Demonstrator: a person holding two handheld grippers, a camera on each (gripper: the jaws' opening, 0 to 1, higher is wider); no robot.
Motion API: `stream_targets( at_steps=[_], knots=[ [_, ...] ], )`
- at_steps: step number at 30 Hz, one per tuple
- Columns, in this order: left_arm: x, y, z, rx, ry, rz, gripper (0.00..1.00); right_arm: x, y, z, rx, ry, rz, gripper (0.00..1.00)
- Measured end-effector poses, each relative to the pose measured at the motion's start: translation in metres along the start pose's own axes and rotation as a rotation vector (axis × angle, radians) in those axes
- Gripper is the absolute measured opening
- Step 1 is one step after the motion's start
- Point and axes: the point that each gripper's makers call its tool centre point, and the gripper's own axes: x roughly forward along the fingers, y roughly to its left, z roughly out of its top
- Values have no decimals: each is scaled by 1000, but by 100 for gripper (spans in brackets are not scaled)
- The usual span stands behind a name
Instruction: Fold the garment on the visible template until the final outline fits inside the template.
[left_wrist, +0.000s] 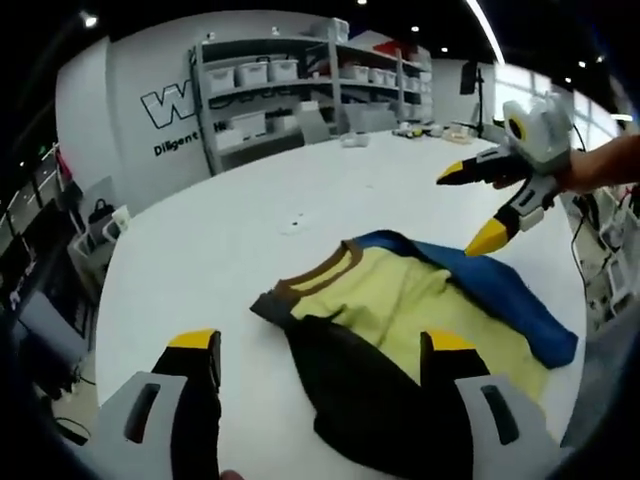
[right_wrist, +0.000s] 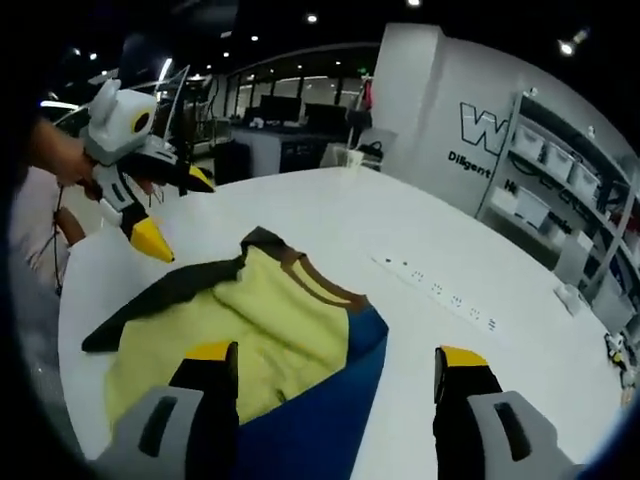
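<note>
- A garment (left_wrist: 400, 350) of yellow, black and blue, with a brown collar, lies partly folded on the white table (left_wrist: 220, 250).
- The left gripper (left_wrist: 320, 350) hangs above the black sleeve, its jaws wide apart and holding nothing.
- The right gripper (right_wrist: 325, 365) is over the blue part (right_wrist: 320, 420), jaws wide apart too, holding nothing.
- In the left gripper view the right gripper (left_wrist: 478, 205) hovers just above the blue edge.
- Shelves (left_wrist: 300, 90) with boxes stand behind the table.
- A power strip (right_wrist: 440, 290) lies on the table, apart from the garment.
</note>
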Motion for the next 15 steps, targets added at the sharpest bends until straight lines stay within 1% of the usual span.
stream_targets(
  at_steps=[3, 5, 7, 9, 15],
  knots=[
    [-5, -3, -5, -12, 0, -1, 80, -4, 4, 1, 12, -9, 5, 86],
    [-10, -9, -7, -13, 0, -6, 83, -9, 8, 0, 4, -15, 7, 89],
    [-15, -15, -10, 11, 6, -12, 83, -12, 11, -1, -9, -16, 9, 90],
    [-16, -12, -10, 28, 8, -14, 83, -16, 14, -4, -12, -14, 9, 92],
    [-32, -17, -12, 42, -5, -20, 85, -28, 23, -6, -10, -15, 14, 98]
  ],
)
